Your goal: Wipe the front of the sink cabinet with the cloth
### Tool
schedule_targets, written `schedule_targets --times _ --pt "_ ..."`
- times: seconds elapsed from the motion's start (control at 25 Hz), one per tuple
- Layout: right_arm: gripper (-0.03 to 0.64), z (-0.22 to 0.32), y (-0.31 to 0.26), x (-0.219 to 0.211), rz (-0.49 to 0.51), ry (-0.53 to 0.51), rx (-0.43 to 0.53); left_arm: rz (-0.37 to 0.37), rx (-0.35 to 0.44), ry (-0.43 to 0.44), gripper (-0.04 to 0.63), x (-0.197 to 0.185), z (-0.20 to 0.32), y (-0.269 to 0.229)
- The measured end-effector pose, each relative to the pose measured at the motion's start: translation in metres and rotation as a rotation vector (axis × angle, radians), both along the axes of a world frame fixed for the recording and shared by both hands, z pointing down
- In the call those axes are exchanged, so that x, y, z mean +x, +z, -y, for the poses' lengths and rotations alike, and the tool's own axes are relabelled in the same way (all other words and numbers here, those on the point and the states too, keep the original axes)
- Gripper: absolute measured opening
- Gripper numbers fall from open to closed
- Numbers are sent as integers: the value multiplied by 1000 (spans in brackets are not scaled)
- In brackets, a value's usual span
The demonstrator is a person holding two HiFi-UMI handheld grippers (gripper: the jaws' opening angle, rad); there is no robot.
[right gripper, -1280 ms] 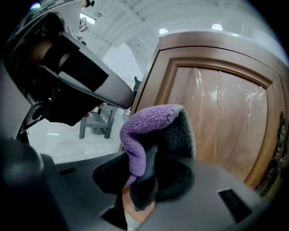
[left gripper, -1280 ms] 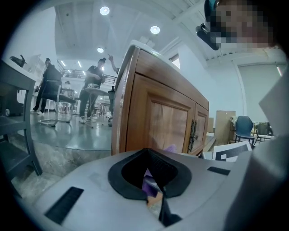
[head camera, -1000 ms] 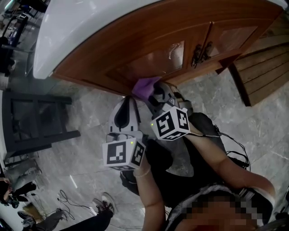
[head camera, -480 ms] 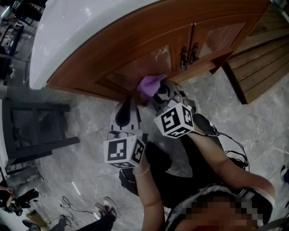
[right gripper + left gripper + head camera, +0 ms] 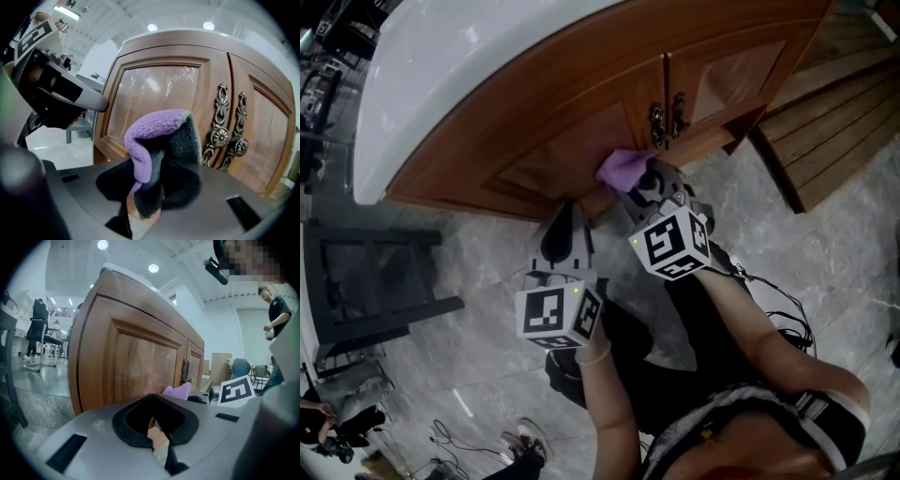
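Cloth point(image 5: 149, 140) sits in right hand-held gripper point(image 5: 147, 197); grey side unseen overhead.

Cloth point(image 5: 154, 140): purple fleece, grey reverse.
Your cabinet front point(image 5: 581, 94): glossy reddish-brown wood.
Handles point(image 5: 667, 114): dark bronze scrollwork.
Floor point(image 5: 487, 272): grey veined marble.
Your marker cubes point(image 5: 557, 317) point(image 5: 673, 243): black-and-white squares.

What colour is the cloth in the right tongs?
The fluffy cloth is purple on one face, grey on the other; clearest in the right gripper view.
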State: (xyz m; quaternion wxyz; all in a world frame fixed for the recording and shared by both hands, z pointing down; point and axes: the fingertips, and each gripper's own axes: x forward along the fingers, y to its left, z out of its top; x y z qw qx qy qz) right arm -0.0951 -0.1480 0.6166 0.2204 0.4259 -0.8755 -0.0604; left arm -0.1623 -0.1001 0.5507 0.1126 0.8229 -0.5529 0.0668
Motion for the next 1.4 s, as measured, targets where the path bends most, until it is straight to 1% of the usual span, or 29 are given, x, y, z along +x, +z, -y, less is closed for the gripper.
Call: schedule_targets --times 0.28,0.4,0.56,0.68,0.72,0.84,0.92,1.04,1.16,1.28,1.4 --pt "179 7 1 32 -23 62 9 -17 4 41 0 17 3 -1" --pt "179 7 2 37 -39 77 17 -20 3 69 0 27 6 0" --pt "179 7 2 38 -38 74 16 -25 0 96 0 44 8 -1" --pt "179 5 2 43 -36 44 13 -26 -4 87 0 55 10 -2" --pt "181 3 2 46 -22 33 3 -24 -7 78 0 58 11 -1" --pt "179 -3 -6 59 71 1 -57 -7 -27 61 0 66 16 3" --pt "179 -10 -17 68 94 -11 -89 19 -32 53 0 69 20 -3" --pt "179 -20 -35 86 107 16 -105 61 12 24 0 75 22 -21" --pt "179 -23 -46 97 189 32 -104 91 38 12 0 83 20 -18" --pt "180 -19 -45 106 219 54 -81 83 58 40 0 91 27 -3" --pt "181 -19 -60 119 184 102 -60 50 35 99 0 98 29 0"
